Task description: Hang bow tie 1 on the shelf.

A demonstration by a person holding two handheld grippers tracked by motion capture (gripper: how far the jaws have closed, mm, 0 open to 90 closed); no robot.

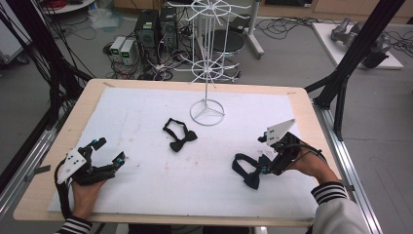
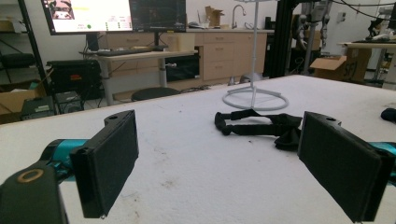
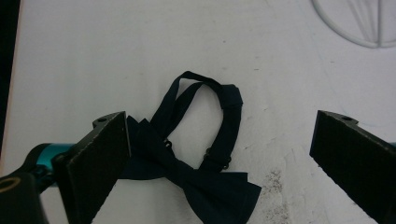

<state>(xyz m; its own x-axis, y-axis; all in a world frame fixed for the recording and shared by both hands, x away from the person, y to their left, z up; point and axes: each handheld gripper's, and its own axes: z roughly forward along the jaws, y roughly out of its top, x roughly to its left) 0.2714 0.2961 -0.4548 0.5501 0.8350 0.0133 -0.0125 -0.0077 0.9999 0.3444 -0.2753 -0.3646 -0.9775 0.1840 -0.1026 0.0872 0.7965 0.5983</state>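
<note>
Two black bow ties lie on the white mat (image 1: pixel 146 112). One bow tie (image 1: pixel 179 135) rests near the middle, in front of the white wire stand (image 1: pixel 207 113). The other bow tie (image 1: pixel 247 170) lies at the front right, its looped strap spread flat. My right gripper (image 1: pixel 262 154) hovers over it, open, with the tie (image 3: pixel 196 154) between and below the jaws (image 3: pixel 219 135). My left gripper (image 1: pixel 109 150) sits open at the front left, holding nothing. In its own view (image 2: pixel 217 154) it faces the middle bow tie (image 2: pixel 254 125), well short of it.
The stand's ring base (image 2: pixel 254 99) and thin pole rise at the mat's far middle, with wire hooks overhead. The wooden table edge (image 1: pixel 53 161) frames the mat. Black frame posts (image 1: pixel 350 58) stand at the right; computers and cables lie on the floor beyond.
</note>
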